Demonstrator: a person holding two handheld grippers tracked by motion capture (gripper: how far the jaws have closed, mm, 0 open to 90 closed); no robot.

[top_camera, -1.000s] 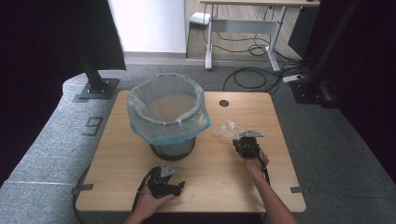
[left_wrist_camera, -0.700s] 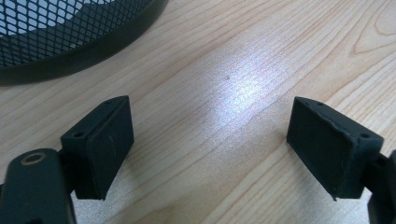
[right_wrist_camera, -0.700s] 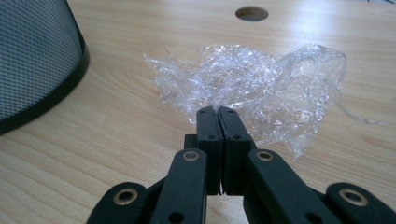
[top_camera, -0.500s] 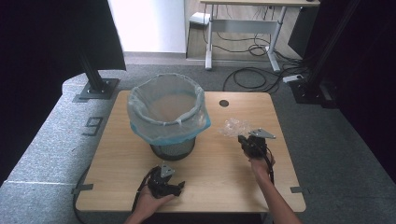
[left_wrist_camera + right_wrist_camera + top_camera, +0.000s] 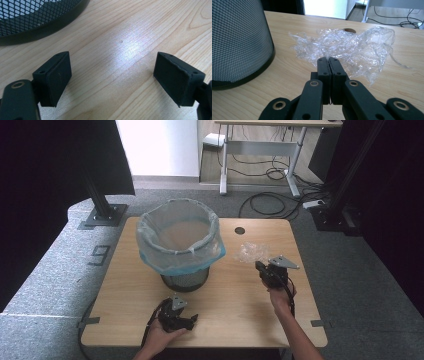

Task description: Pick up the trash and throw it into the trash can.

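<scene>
Your left hand (image 5: 159,336) enters at the bottom of the high view, left of centre, holding the left gripper (image 5: 112,80) with jaws spread wide. Your right forearm reaches up at lower right; the right gripper (image 5: 329,60) has its jaws pressed together.

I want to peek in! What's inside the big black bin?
The mesh bin is lined with a pale blue plastic bag folded over its rim. Inside, the bag shows only a tan, see-through bottom and looks empty. The bin's own floor is covered by the bag.
</scene>
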